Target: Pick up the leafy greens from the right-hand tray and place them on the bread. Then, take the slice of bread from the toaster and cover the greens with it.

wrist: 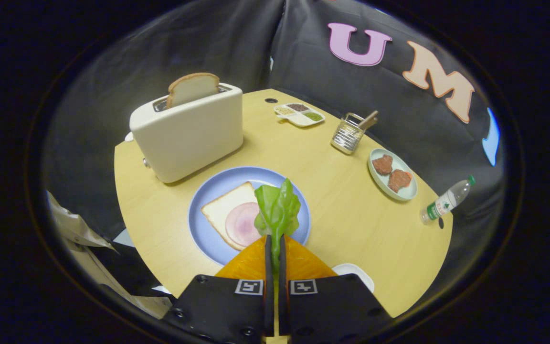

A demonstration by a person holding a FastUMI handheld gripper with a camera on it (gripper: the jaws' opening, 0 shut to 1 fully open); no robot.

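Both fingers of the gripper pinch the leafy greens above the bread; the toaster stands at 11 o'clock.

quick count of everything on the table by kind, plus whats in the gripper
Bread slices: 2, one in the toaster, one on the blue plate under a ham slice
Plates and trays: 4
Meat patties: 2
Toaster: 1
Ham slice: 1
Leafy greens: 1, pinched in the gripper above the blue plate
Utensil holder: 1
Water bottle: 1
Total: 13
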